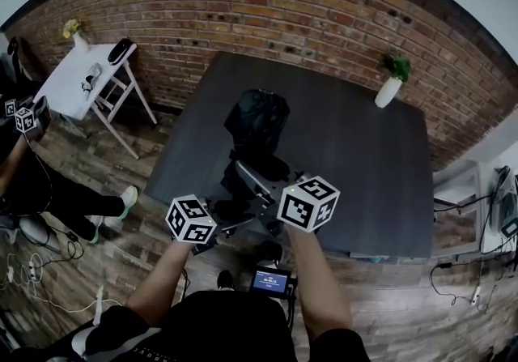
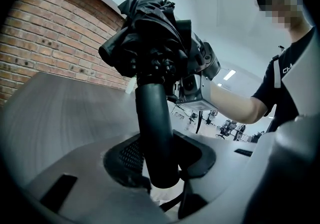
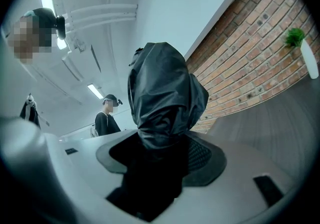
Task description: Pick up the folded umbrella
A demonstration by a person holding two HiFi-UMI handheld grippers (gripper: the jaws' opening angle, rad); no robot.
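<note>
Folded umbrella (image 1: 257, 129): clamped at handle (image 2: 155, 128) in left tool (image 2: 160, 168), at bunched canopy (image 3: 165, 92) in right tool (image 3: 160, 163), above tabletop (image 1: 364, 166), seemingly clear of it. Looked like the lifting stage; next called for a steady raise, both grips firm.

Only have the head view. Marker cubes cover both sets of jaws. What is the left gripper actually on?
Observer: The left gripper is clamped on the folded umbrella by its smooth black handle, which stands between the jaws.
Operator: And the right?
Observer: The right gripper is closed on the bunched black canopy, which fills the gap between its jaws.
Operator: Canopy neat?
Observer: No. The left gripper view shows it loose and crumpled above the handle, not rolled tight.
</note>
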